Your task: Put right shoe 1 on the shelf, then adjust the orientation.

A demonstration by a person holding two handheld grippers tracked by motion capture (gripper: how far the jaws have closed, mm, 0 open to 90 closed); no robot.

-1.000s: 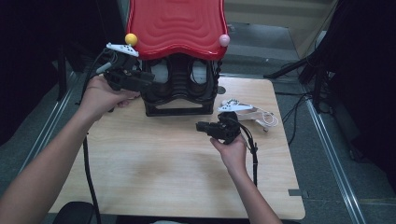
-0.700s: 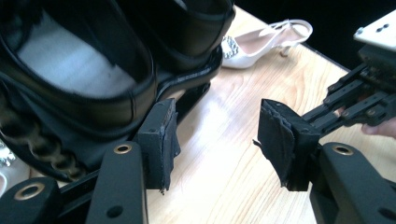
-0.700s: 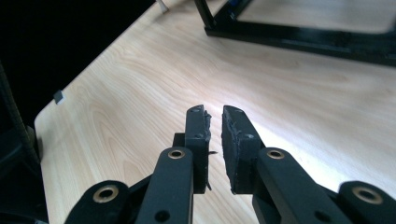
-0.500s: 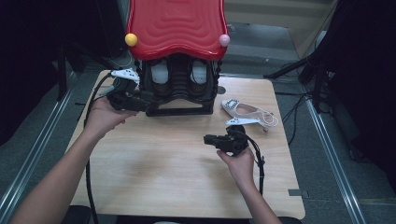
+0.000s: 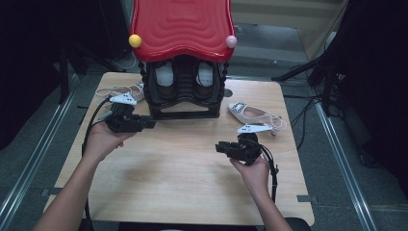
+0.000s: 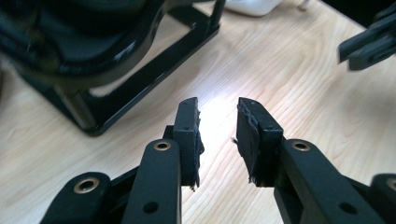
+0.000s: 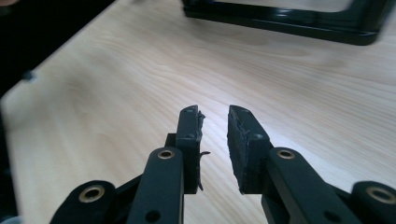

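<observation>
A black shoe rack [image 5: 183, 103] with a wavy red roof [image 5: 180, 24] stands at the back middle of the wooden table [image 5: 173, 183]. Two white shoes [image 5: 166, 74] sit inside it. One beige strappy sandal [image 5: 252, 114] lies to the right of the rack, and another [image 5: 118, 90] lies at its left. My left gripper [image 5: 152, 123] [image 6: 218, 116] hovers low by the rack's left front corner, open and holding nothing. My right gripper [image 5: 219, 147] [image 7: 215, 122] points left over the bare table below the right sandal, open and holding nothing.
The rack's black base bar [image 6: 140, 79] [image 7: 280, 21] lies just ahead of both grippers. The right gripper's jaws [image 6: 369, 44] show far off in the left gripper view. Metal rails [image 5: 337, 144] run along the floor on both sides of the table.
My left gripper came down and back from the rack's upper left side to the table, and a sandal now shows there. My right gripper drew back toward the person.
</observation>
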